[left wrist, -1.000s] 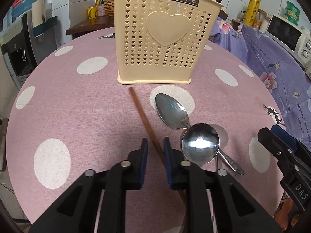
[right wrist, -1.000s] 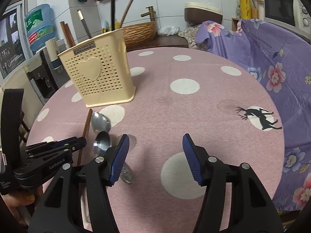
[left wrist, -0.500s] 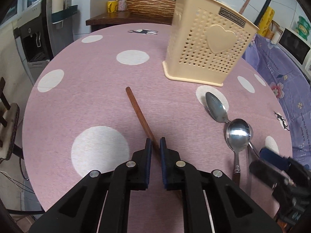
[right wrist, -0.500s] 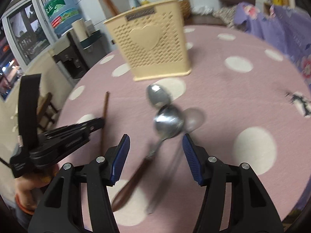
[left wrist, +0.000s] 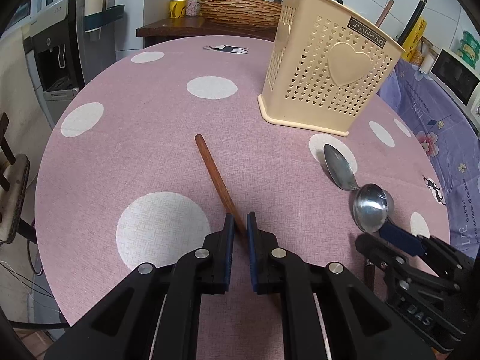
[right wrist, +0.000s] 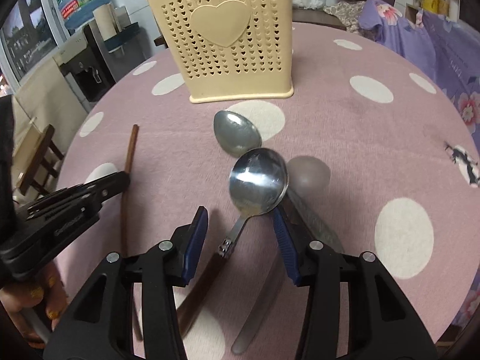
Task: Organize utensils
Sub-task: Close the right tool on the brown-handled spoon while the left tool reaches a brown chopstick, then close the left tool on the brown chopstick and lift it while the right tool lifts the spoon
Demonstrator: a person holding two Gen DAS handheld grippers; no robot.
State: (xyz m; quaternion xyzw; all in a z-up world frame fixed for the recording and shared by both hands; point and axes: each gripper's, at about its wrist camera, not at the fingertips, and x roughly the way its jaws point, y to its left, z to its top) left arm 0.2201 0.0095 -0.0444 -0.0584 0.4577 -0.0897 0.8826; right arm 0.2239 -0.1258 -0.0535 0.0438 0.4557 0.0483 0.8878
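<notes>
A brown wooden chopstick (left wrist: 214, 177) lies on the pink dotted table (left wrist: 135, 156). My left gripper (left wrist: 239, 230) is shut on its near part. The chopstick also shows in the right wrist view (right wrist: 129, 156). A round steel spoon with a wooden handle (right wrist: 258, 177) lies across a second steel spoon (right wrist: 235, 133). My right gripper (right wrist: 240, 234) is open and straddles the round spoon's neck, low over the table. The cream perforated utensil holder (left wrist: 327, 81) stands behind, with several utensils upright in it.
The left gripper's body (right wrist: 60, 210) sits just left of the right one. A water dispenser (left wrist: 63, 51) stands off the table's left. A purple flowered cloth (left wrist: 435, 120) lies at the right. A wicker basket (left wrist: 240, 6) sits on a shelf behind.
My left gripper closed on the chopstick and swung left. My right gripper moved left and forward, down over the round spoon's neck.
</notes>
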